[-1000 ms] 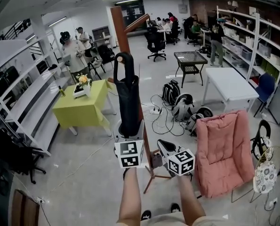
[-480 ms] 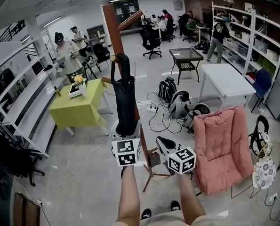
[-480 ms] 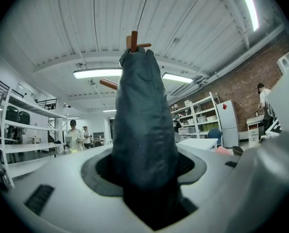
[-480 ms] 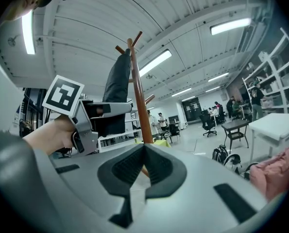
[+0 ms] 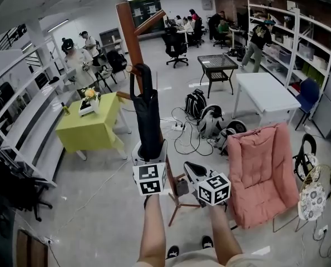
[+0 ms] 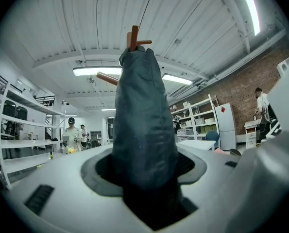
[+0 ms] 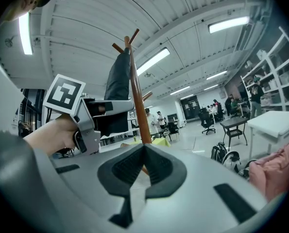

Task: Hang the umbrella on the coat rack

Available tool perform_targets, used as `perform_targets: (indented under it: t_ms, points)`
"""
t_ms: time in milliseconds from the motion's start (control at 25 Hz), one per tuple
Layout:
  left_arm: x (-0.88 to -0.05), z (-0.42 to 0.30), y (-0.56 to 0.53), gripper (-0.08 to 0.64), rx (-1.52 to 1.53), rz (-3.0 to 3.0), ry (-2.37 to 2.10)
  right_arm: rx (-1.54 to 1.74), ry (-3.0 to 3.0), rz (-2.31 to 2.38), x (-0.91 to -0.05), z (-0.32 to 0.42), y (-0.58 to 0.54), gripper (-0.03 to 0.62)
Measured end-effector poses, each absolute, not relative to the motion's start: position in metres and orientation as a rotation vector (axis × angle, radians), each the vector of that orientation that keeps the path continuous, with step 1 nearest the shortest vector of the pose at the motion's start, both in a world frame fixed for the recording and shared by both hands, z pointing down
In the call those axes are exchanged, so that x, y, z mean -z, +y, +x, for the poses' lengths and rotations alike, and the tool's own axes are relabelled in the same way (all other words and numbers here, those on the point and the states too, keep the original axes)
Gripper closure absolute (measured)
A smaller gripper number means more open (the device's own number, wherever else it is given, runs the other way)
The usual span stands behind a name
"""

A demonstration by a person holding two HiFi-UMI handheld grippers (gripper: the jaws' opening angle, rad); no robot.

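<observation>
Clock bearings are read on the head view, with twelve at its top edge.

Nearest, at 6 o'clock, two bare forearms point(image 5: 154, 227) reach forward. Each ends in a grey moulded-plastic gripper carrying a cube of black-and-white square markers. The left gripper point(image 5: 150, 153), just below centre, has its jaws clamped on the lower end of the umbrella point(image 5: 148, 121). Its own view shows dark, matte, creased fabric filling the gap between them. The right gripper point(image 5: 190, 170), at 5 o'clock just beside the left, has its ribbed black pads point(image 7: 125, 169) closed together with nothing between them.

The umbrella is furled into a long black bundle, fuller at the top and narrower below. It stands upright from the left gripper and is topped by a rounded black loop handle. It stands close against the coat rack point(image 5: 131, 38), a smooth reddish-brown wooden pole with angled pegs that rises toward 12 o'clock. The loop sits level with a short peg, but whether it is hooked over that peg cannot be told.

The floor point(image 5: 98, 204) is pale and glossy. At 4 o'clock stands a pink chair point(image 5: 262, 171) with quilted padding. At 10 o'clock is a square yellow-green table point(image 5: 90, 127). Past the rack, loose cables point(image 5: 182, 135) and rounded backpacks point(image 5: 210, 118) lie on the floor. At 2 o'clock stands a flat white table point(image 5: 265, 102), and beyond it a black mesh-topped table point(image 5: 221, 65). White metal shelving point(image 5: 20, 121) lines the 9 o'clock wall. Several people point(image 5: 76, 63) stand or sit farthest off.
</observation>
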State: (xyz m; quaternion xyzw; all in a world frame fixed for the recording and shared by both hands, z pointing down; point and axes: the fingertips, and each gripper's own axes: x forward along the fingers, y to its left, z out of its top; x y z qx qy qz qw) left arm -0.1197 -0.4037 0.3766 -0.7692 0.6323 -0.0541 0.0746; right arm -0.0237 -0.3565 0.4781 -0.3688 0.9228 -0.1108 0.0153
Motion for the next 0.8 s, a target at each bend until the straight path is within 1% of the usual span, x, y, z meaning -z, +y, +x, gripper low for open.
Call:
perform_targets:
  t_ms: [440, 640, 800]
  points:
    - [-0.379, -0.121, -0.409, 0.277, 0.168, -2.298, 1.910, 0.327, 2.854, -1.163, -0.471, -0.019, -0.363, 0.588]
    - [-0.380, -0.124, -0.409, 0.264, 0.207, -2.270, 1.932, 0.346, 2.852, -1.169, -0.474, -0.016, -0.363, 0.588]
    - [-0.374, -0.129, -0.405, 0.251, 0.183, -2.242, 1.946, 0.355, 2.859, -1.157, -0.476, -0.018, -0.359, 0.588]
